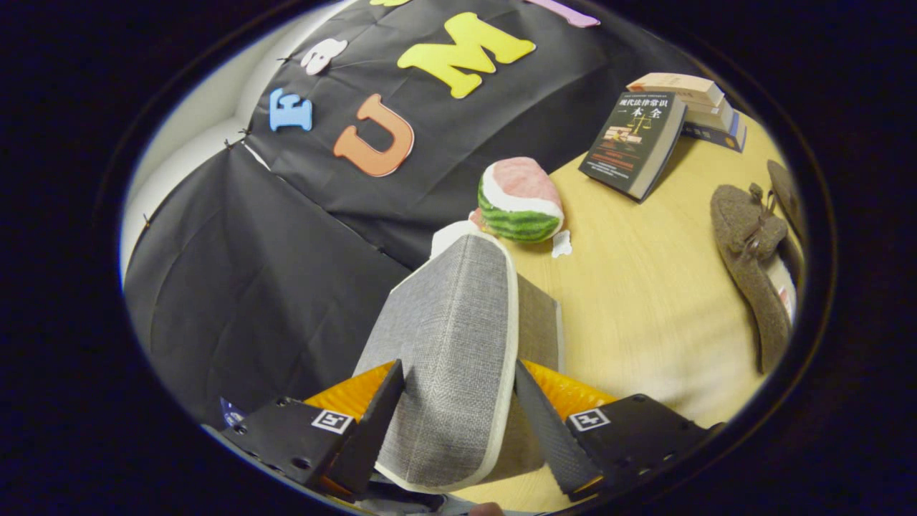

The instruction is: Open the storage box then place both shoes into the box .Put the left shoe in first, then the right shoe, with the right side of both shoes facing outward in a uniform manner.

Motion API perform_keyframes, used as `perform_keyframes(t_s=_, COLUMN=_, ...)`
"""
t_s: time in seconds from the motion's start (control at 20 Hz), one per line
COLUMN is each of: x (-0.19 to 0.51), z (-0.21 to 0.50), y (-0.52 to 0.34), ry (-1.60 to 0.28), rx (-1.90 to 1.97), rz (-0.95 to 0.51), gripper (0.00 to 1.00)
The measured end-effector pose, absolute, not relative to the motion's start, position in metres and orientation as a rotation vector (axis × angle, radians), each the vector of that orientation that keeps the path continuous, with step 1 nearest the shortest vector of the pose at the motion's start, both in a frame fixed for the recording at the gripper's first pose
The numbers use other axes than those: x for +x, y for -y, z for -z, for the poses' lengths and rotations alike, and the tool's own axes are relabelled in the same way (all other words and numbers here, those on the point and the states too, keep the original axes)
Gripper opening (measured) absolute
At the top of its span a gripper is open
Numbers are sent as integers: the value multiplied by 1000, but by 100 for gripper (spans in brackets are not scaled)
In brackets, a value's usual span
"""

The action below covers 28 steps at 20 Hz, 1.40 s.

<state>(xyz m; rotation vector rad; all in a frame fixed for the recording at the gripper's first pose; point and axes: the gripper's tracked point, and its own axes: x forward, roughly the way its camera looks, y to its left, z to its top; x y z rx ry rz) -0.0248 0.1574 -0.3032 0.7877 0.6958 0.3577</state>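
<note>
Grey fabric storage box lid [448, 344] raised upright; brown shoes [752, 258] well apart on table.

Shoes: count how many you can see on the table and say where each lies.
2. One brown shoe lies on the wooden table, right of the grey box lid held between the gripper fingers. A second shoe lies just beyond it, mostly hidden.

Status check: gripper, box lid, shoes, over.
Gripper shut on grey lid, lifted off box. Both shoes on table, beyond fingers. Nothing blocking.
</note>
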Motion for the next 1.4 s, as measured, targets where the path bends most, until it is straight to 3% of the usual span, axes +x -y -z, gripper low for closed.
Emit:
perform_keyframes(t_s=0.15, x=-25, z=288, y=-149, ry=-715, rx=808, rz=-367, gripper=74)
perform_keyframes(t_s=0.2, x=-26, z=282, y=-143, ry=-708, rx=793, rz=-356, gripper=74)
perform_keyframes(t_s=0.35, x=-22, z=268, y=-126, ry=-683, rx=756, rz=-319, gripper=12)
perform_keyframes(t_s=0.5, x=-19, z=259, y=-131, ry=-691, rx=710, rz=-349, gripper=0)
perform_keyframes(t_s=0.95, x=-14, z=142, y=-172, ry=-544, rx=549, rz=-484, gripper=0)
perform_keyframes(t_s=1.4, x=-8, z=67, y=-314, ry=-451, rx=400, rz=-636, gripper=0)
